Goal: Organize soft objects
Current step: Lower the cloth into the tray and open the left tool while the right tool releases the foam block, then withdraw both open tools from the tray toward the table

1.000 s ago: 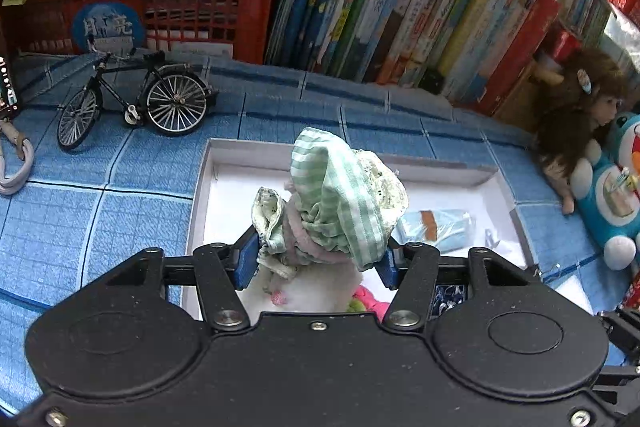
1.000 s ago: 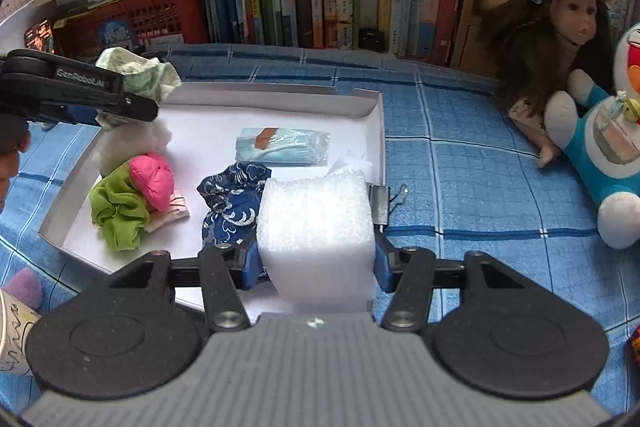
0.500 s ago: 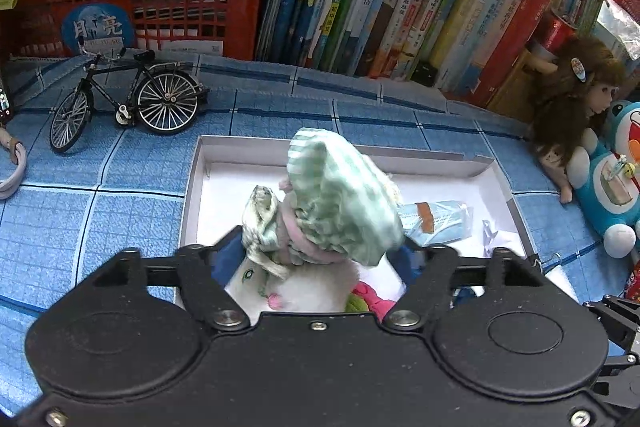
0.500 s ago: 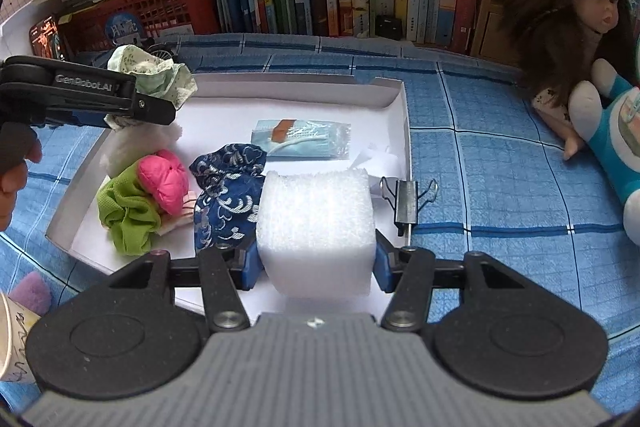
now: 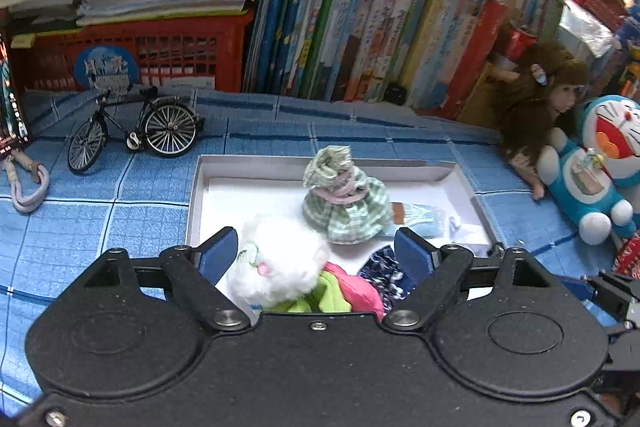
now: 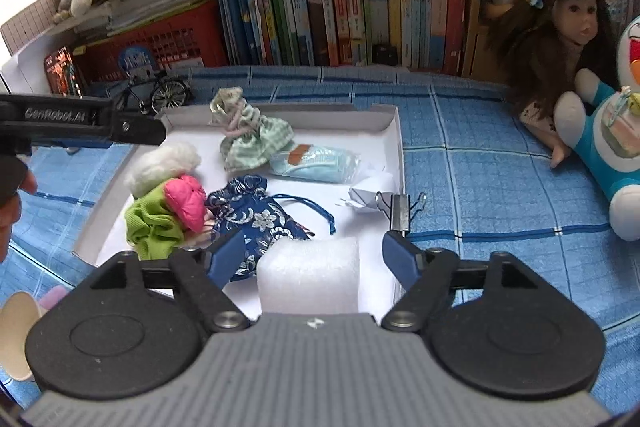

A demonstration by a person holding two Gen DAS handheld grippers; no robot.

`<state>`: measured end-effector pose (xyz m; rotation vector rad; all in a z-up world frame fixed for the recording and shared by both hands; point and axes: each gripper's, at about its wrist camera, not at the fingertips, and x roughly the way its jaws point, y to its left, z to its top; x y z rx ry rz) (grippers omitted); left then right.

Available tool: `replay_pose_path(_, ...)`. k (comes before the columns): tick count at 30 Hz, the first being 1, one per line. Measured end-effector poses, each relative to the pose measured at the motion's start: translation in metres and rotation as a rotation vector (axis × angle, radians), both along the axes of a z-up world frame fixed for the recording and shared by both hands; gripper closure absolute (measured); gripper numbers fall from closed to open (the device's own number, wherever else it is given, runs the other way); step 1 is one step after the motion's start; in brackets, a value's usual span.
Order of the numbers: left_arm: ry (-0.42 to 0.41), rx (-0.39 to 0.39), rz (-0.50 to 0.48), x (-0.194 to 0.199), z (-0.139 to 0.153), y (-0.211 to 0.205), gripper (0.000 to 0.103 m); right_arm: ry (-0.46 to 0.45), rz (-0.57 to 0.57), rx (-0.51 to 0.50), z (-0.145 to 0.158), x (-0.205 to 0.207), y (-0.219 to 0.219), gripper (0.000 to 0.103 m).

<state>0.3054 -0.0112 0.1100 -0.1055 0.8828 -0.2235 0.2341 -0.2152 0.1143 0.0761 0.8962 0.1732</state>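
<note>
Both tools gape wide, gripping nothing: the left tool (image 5: 316,253) above the white plush (image 5: 280,261), the right tool (image 6: 314,253) flanking a white foam block (image 6: 308,275). The green checked pouch (image 6: 250,137), cinched with pink cord, stands upright in the white tray (image 6: 394,147) near its far wall. The foam's base is hidden behind the tool body.
</note>
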Motion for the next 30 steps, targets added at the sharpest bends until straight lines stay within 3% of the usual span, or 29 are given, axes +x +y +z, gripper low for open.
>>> replay_pose_path(15, -0.118, -0.040, -0.084, -0.100, 0.044, 0.007, 0.014, -0.155, -0.011, 0.026, 0.038, -0.061, -0.008, 0.009)
replay_pose_path(30, -0.190, -0.125, -0.113, -0.185, 0.041, 0.026, 0.013, -0.318, 0.051, -0.020, 0.053, -0.131, 0.006, 0.001)
